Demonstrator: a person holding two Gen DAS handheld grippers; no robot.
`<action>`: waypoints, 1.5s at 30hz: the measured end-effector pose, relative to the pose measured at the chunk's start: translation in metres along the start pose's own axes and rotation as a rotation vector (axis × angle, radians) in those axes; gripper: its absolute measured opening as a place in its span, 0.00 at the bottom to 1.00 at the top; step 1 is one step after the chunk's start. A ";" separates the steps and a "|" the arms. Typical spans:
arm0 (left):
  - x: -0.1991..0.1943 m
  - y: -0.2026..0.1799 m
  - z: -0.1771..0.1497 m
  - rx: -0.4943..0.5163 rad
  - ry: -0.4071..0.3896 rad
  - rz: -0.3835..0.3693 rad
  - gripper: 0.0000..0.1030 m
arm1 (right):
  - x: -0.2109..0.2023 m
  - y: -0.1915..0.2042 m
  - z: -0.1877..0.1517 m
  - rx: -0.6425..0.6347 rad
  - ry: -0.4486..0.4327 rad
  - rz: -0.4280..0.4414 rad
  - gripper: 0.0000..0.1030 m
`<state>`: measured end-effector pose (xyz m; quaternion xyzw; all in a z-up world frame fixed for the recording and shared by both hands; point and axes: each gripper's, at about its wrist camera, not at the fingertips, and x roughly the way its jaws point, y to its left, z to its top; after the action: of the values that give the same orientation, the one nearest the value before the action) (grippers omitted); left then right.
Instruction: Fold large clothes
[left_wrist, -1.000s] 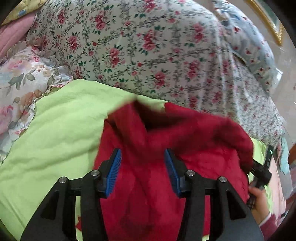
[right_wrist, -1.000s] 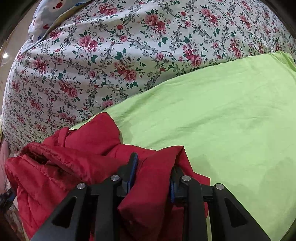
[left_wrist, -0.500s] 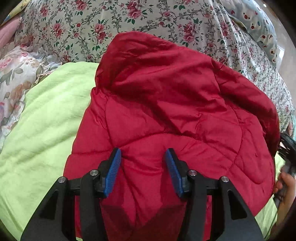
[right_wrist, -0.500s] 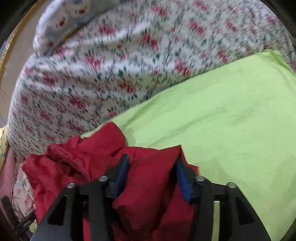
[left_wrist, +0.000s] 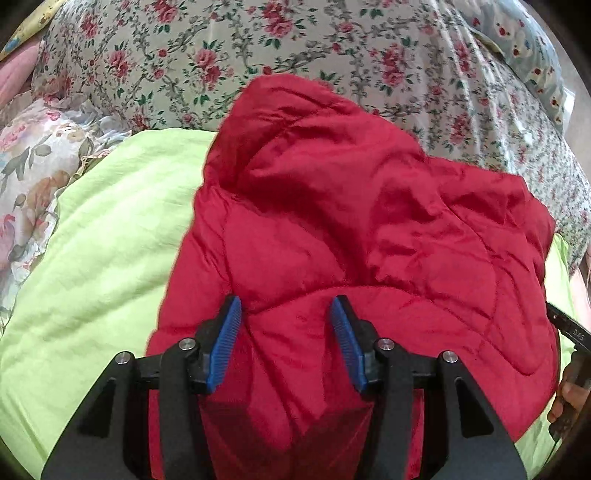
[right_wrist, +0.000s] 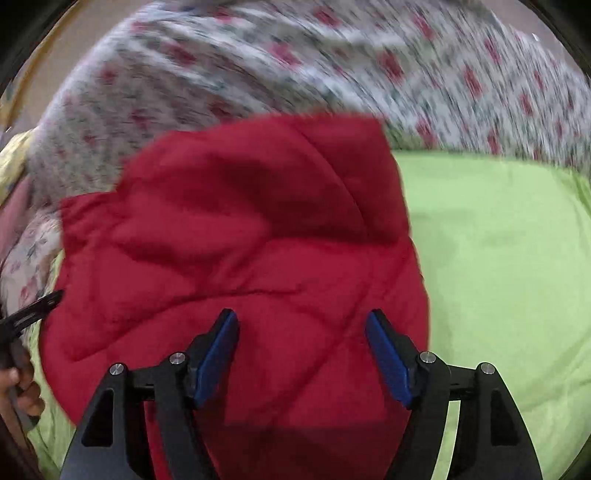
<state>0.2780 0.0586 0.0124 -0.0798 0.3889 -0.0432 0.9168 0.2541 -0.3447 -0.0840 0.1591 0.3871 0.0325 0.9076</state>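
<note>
Red quilted jacket (left_wrist: 351, 240) spread on green blanket (left_wrist: 103, 258), hood end reaching floral sheet (left_wrist: 258, 44); likely laid flat for folding. Left gripper (left_wrist: 286, 321) part open, fabric between pads, grip unclear. Right gripper (right_wrist: 301, 332) wide open, holding nothing.

A lime-green blanket (left_wrist: 96, 258) covers the near part of the bed. Beyond it runs a rose-print sheet (left_wrist: 258, 44), blurred in the right wrist view. Left of the blanket bunches a larger-flowered frilled fabric (left_wrist: 33, 158). Far right of the rose sheet sits a pale blue dotted pillow (left_wrist: 524, 48).
</note>
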 end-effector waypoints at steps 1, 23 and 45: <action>0.003 0.002 0.002 -0.004 0.004 -0.002 0.50 | 0.007 -0.009 0.001 0.033 0.016 0.000 0.79; -0.002 0.029 0.001 -0.098 0.000 -0.084 0.59 | 0.024 -0.034 -0.010 0.210 0.084 0.099 0.88; 0.004 0.110 -0.027 -0.395 0.068 -0.317 0.70 | -0.032 -0.048 -0.033 0.206 0.091 0.177 0.88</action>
<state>0.2629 0.1632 -0.0288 -0.3158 0.4028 -0.1125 0.8517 0.2054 -0.3872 -0.0987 0.2832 0.4135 0.0799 0.8617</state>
